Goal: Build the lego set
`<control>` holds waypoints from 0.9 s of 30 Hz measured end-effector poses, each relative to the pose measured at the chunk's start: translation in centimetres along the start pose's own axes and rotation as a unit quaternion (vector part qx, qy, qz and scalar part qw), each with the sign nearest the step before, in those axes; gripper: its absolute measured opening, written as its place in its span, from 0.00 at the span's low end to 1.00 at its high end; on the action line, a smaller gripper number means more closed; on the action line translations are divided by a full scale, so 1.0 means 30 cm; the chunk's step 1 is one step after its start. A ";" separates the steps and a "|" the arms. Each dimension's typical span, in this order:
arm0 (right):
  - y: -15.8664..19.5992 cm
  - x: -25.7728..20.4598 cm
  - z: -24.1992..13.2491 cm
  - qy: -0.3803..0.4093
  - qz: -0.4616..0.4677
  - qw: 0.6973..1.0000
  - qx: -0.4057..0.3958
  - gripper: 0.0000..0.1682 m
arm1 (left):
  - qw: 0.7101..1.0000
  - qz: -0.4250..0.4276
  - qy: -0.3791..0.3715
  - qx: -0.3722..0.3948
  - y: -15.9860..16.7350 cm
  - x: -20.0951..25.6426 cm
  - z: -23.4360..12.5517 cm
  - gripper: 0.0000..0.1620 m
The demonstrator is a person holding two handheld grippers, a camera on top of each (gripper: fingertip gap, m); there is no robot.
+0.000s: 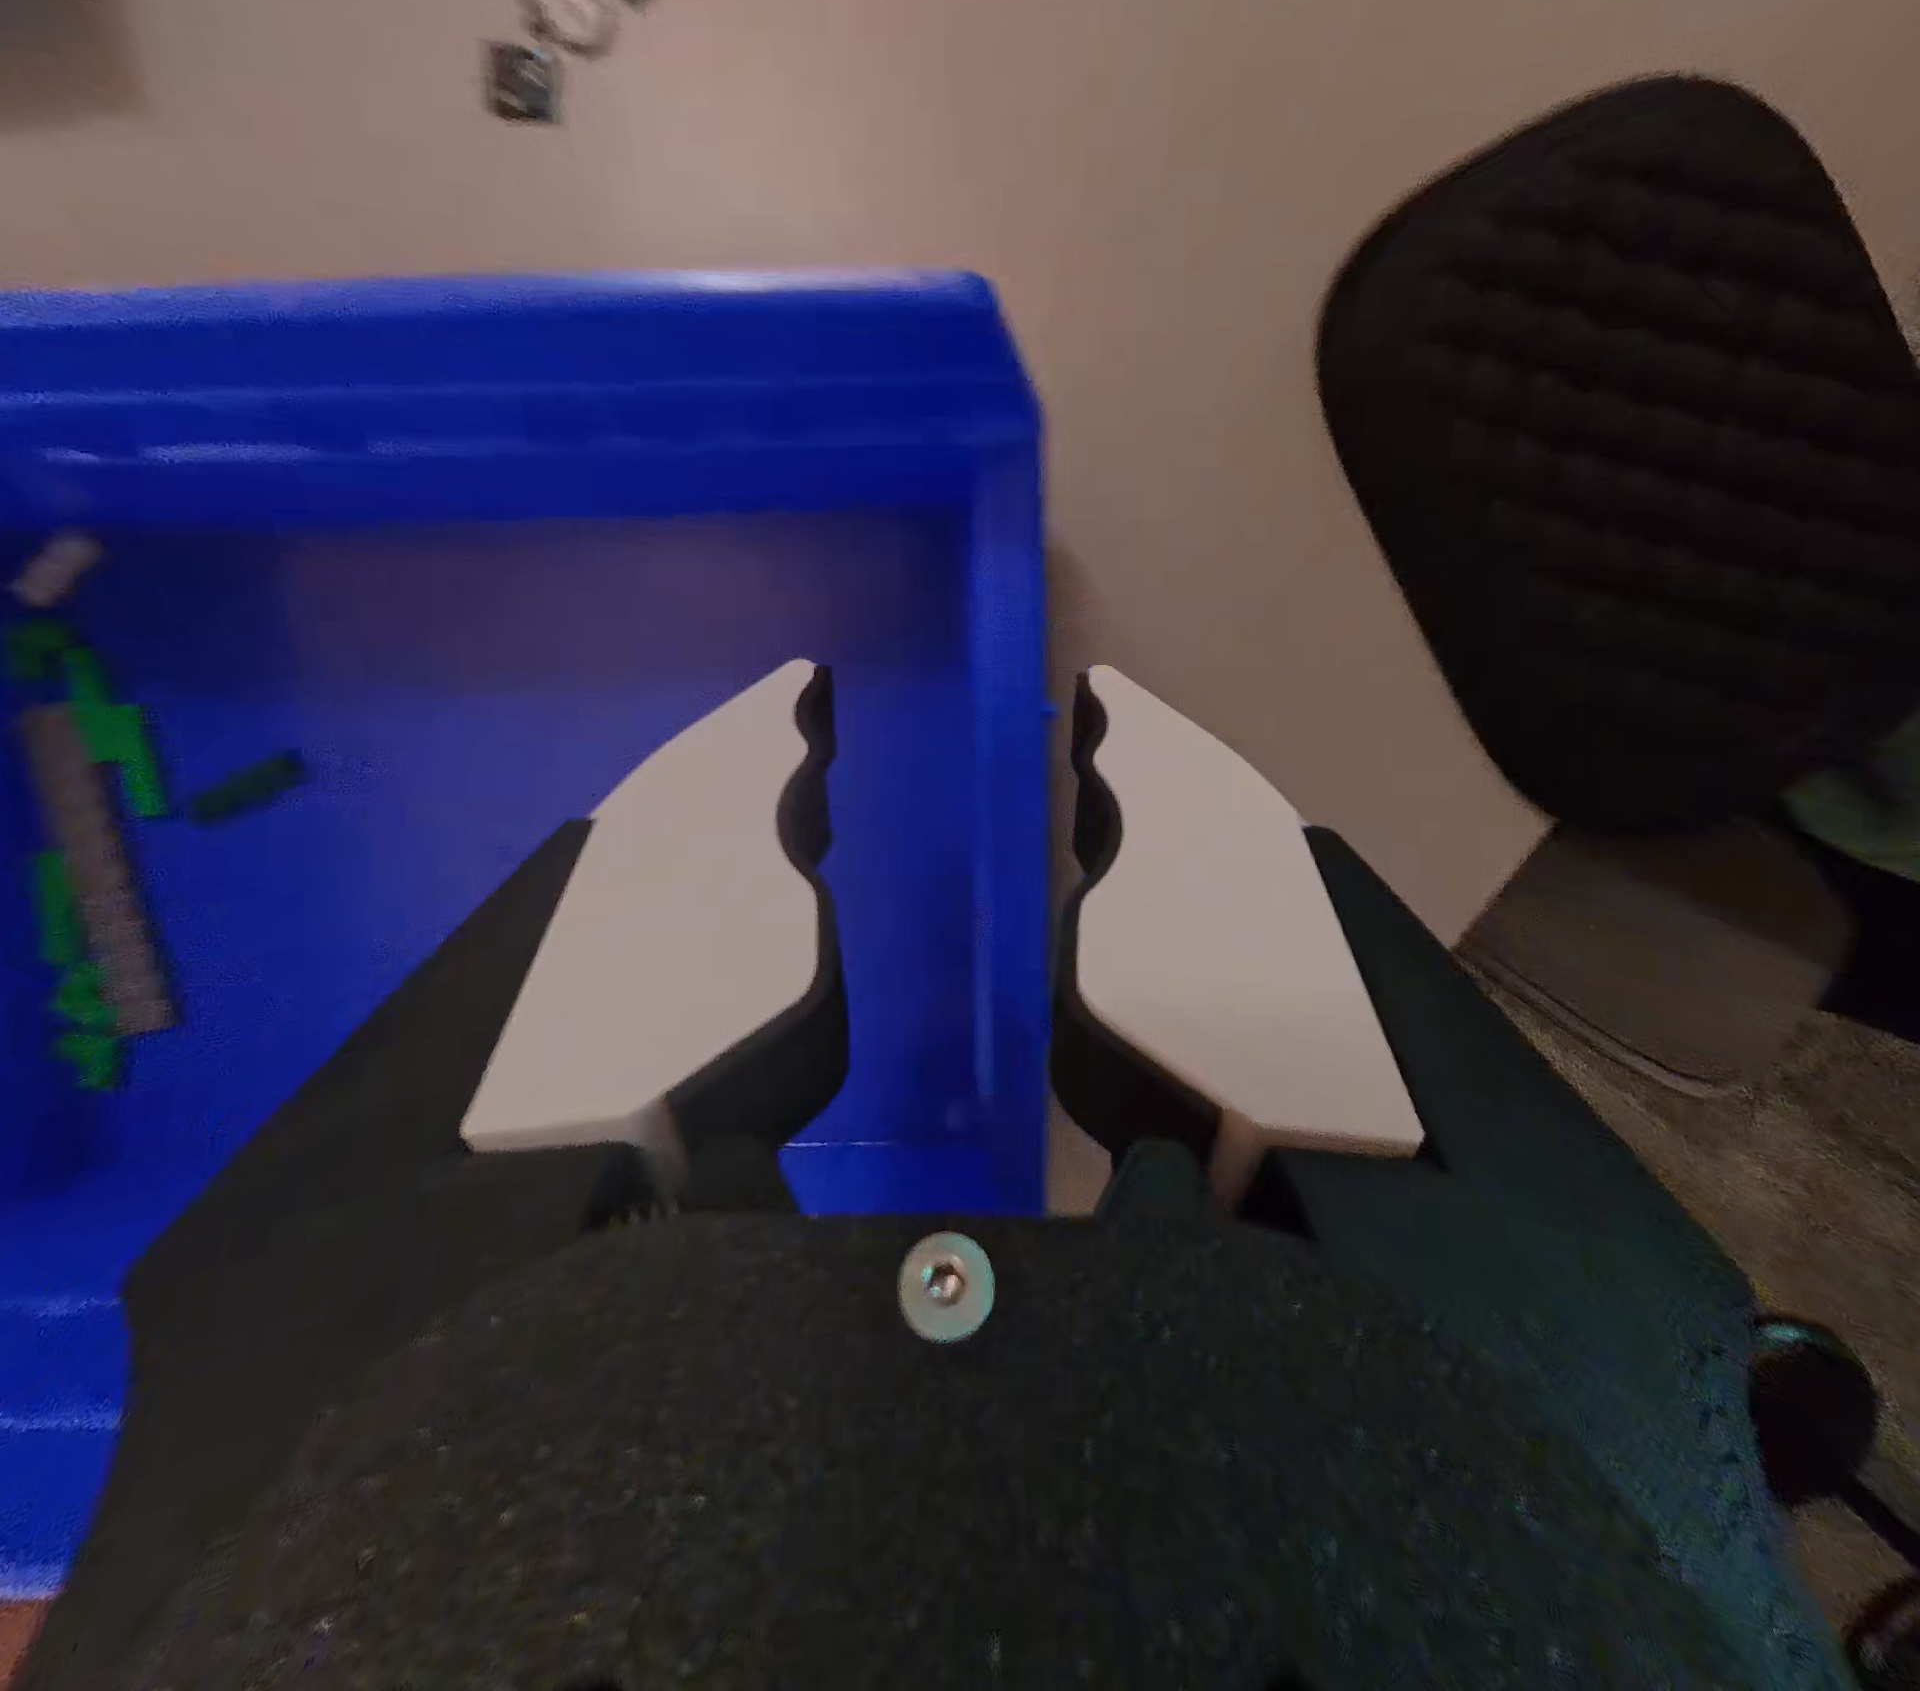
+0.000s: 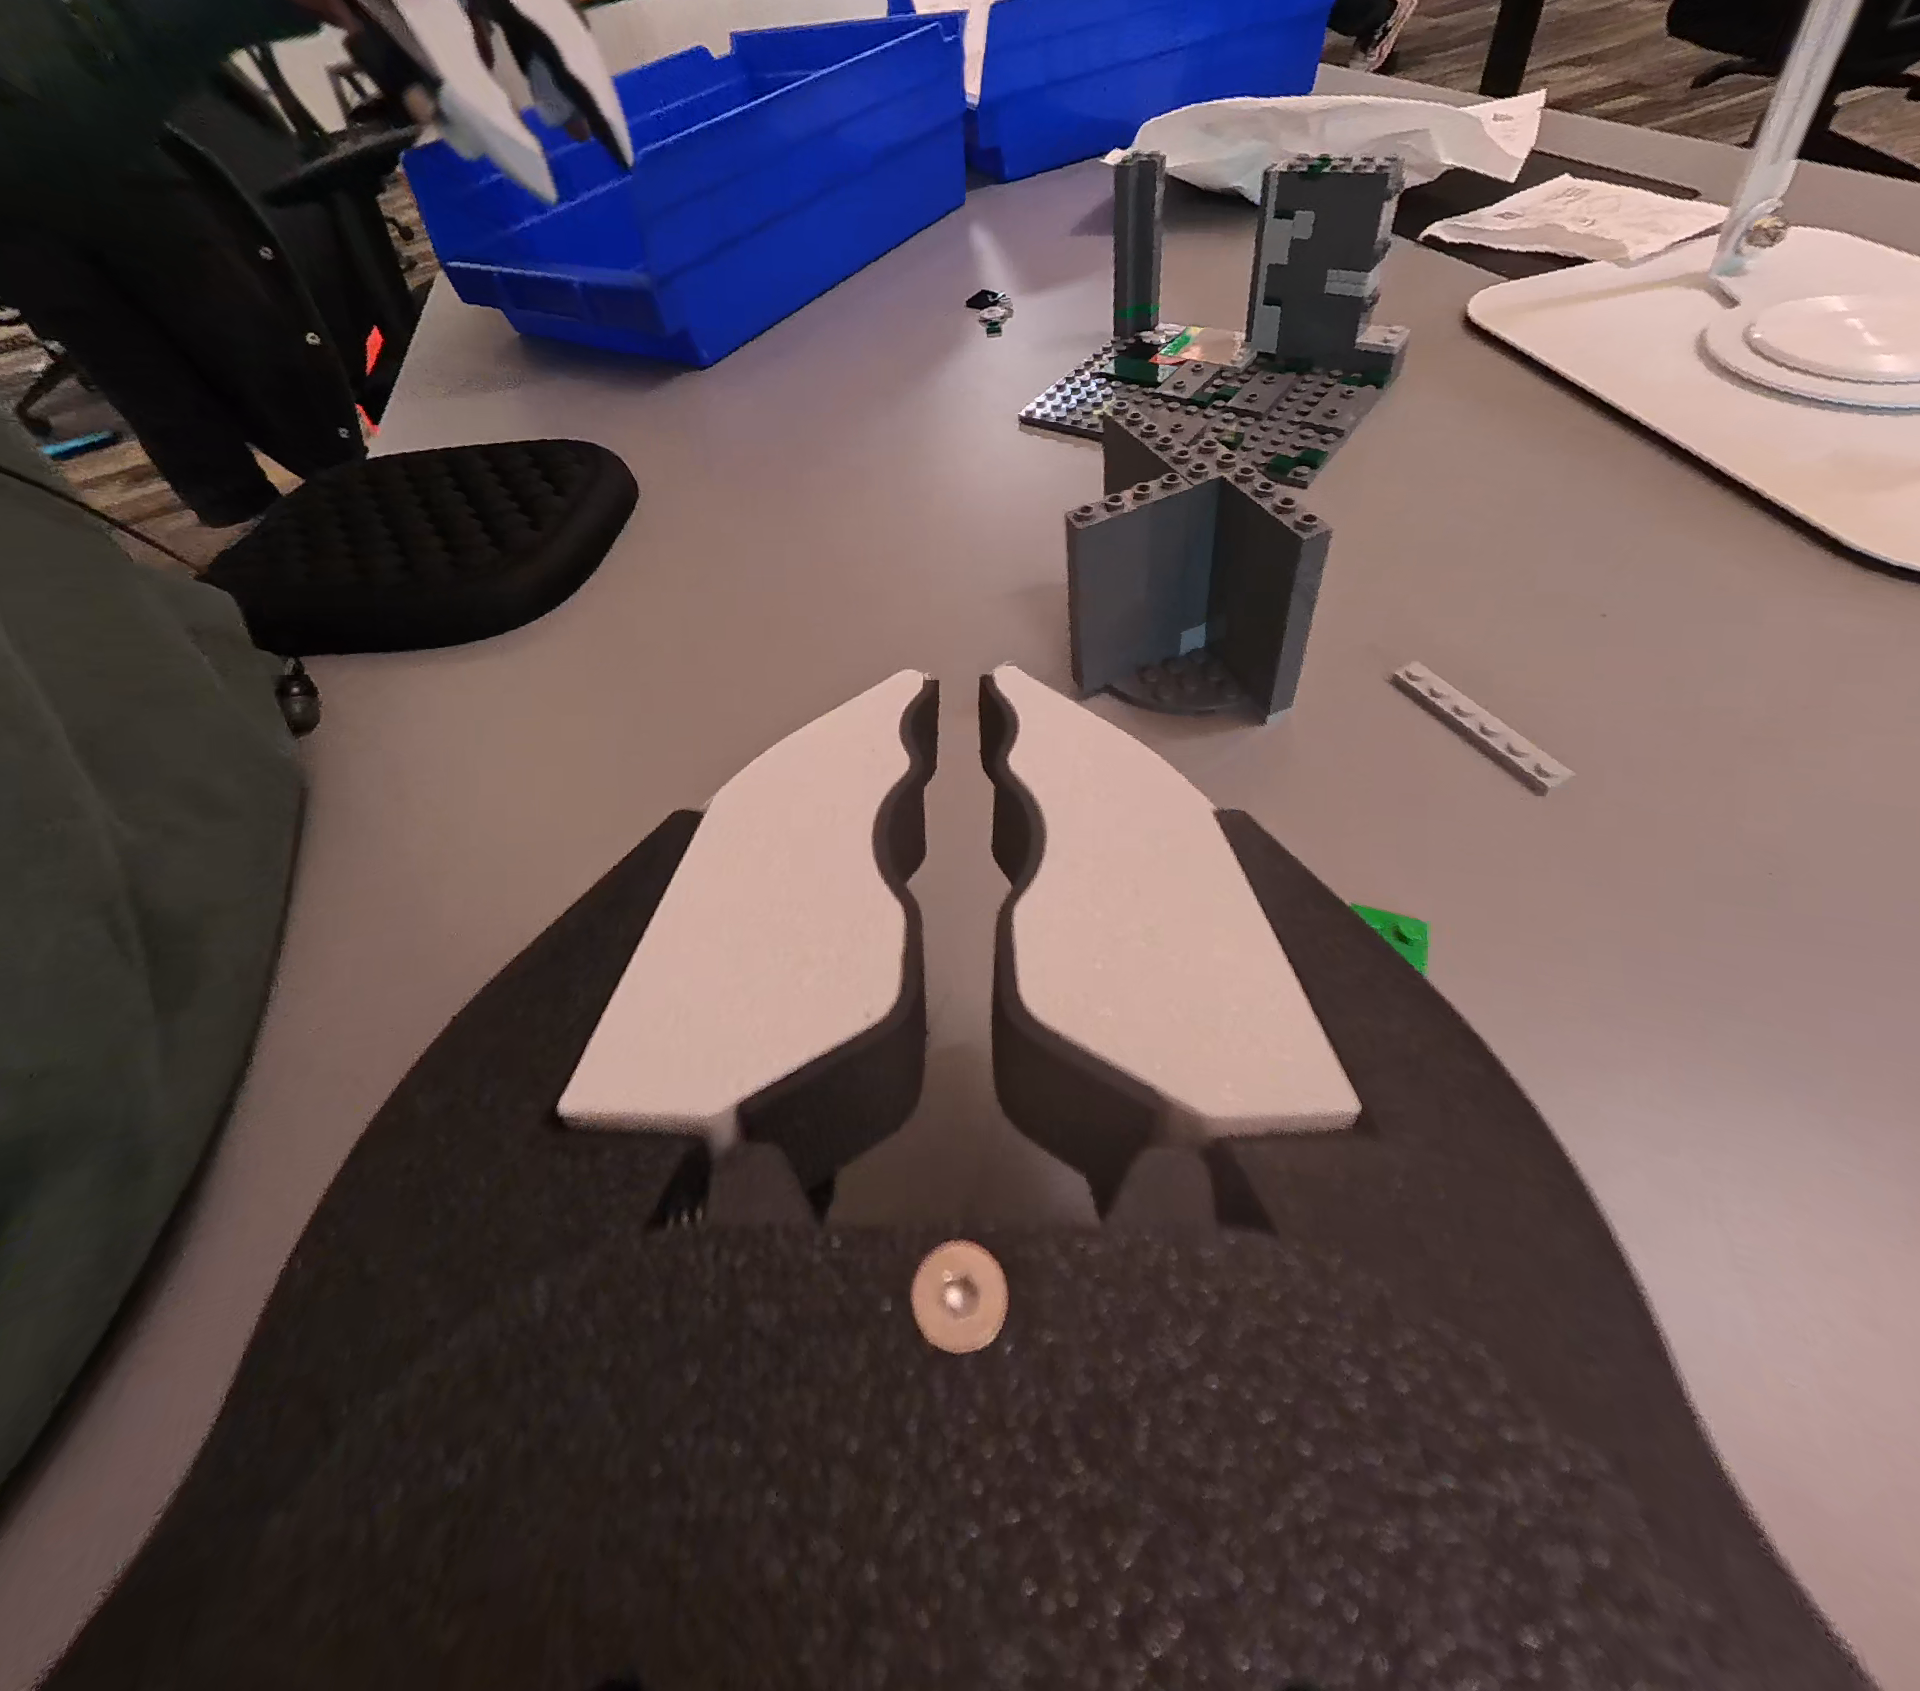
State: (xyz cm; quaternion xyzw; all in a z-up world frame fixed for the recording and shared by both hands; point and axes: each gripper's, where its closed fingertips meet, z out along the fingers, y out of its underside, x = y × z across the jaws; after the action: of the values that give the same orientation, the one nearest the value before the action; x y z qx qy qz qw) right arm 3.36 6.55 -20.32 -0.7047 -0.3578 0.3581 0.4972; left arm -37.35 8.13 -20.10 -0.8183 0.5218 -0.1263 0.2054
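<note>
A partly built grey lego model (image 2: 1226,394) stands mid-table with a tall wall (image 2: 1325,259), a pillar (image 2: 1138,239) and a corner wall (image 2: 1195,592) in front. A loose grey plate (image 2: 1481,727) and a green piece (image 2: 1397,935) lie to the right of my right gripper (image 2: 958,683), which is empty with its tips almost touching, low over the table. My left gripper (image 1: 953,685) is open and empty above the right end of a blue bin (image 1: 520,394) holding green and grey pieces (image 1: 94,862). It also shows in the right wrist view (image 2: 587,176).
A second blue bin (image 2: 1143,41) with paper sheets stands behind the first bin (image 2: 748,187). Small loose parts (image 2: 992,306) lie between bin and model. A white lamp base (image 2: 1714,394) is at right, a crumpled bag (image 2: 1330,135) behind the model, and a black chair armrest (image 2: 426,540) at the table's left edge. Tip to tip, the grippers are about 40 cm apart. My right gripper is the nearer one to the partly built grey lego model (image 2: 1226,394): about 25 cm, against 35 cm.
</note>
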 end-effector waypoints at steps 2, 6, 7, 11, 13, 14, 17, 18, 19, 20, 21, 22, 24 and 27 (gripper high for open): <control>-0.001 -0.009 0.000 -0.003 -0.006 1.000 -0.001 0.04 | 0.999 0.003 -0.001 -0.049 0.066 0.066 0.051 0.33; -0.009 -0.021 -0.006 -0.007 -0.011 1.000 0.003 0.04 | 0.991 -0.006 -0.049 -0.122 0.181 0.071 0.125 0.30; -0.010 -0.021 -0.008 -0.007 -0.011 1.000 0.003 0.04 | 0.988 -0.008 -0.067 -0.138 0.201 0.061 0.135 0.28; -0.011 -0.023 -0.016 -0.005 -0.015 1.000 0.003 0.04 | 0.976 0.018 -0.128 -0.177 0.224 0.038 0.126 0.15; -0.011 -0.022 -0.019 -0.002 -0.019 1.000 0.002 0.04 | 0.971 0.023 -0.165 -0.171 0.215 0.035 0.129 0.16; -0.012 -0.021 -0.021 0.000 -0.021 1.000 0.003 0.04 | 0.969 0.024 -0.183 -0.162 0.208 0.037 0.133 0.17; -0.012 -0.021 -0.022 -0.001 -0.020 1.000 0.004 0.03 | 0.958 0.032 -0.247 -0.145 0.201 0.039 0.134 0.17; -0.010 -0.022 -0.021 -0.001 -0.020 1.000 0.003 0.03 | 0.950 0.037 -0.274 -0.143 0.204 0.032 0.127 0.17; -0.009 -0.023 -0.019 -0.002 -0.019 1.000 0.002 0.03 | 0.942 0.043 -0.301 -0.143 0.208 0.024 0.118 0.17; -0.008 -0.025 -0.016 -0.004 -0.019 1.000 0.001 0.03 | 0.937 0.045 -0.318 -0.139 0.212 0.019 0.110 0.16; -0.006 -0.027 -0.014 -0.005 -0.019 1.000 -0.001 0.03 | 0.932 0.050 -0.332 -0.138 0.214 0.017 0.101 0.16; -0.004 -0.029 -0.011 -0.006 -0.019 1.000 -0.002 0.03 | 0.929 0.055 -0.339 -0.140 0.216 0.017 0.095 0.16; -0.001 -0.033 -0.007 -0.008 -0.021 1.000 -0.005 0.03 | 0.925 0.062 -0.349 -0.140 0.215 0.020 0.088 0.17; -0.001 -0.035 -0.006 -0.005 -0.025 1.000 -0.006 0.03 | 0.917 0.067 -0.361 -0.154 0.231 0.012 0.090 0.17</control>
State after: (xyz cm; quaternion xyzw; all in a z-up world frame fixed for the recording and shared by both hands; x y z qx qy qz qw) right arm 3.00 5.56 -20.08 -0.6968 -0.3801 0.3468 0.4997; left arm -41.61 5.77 -25.73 -0.7928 0.4789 0.2739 0.2592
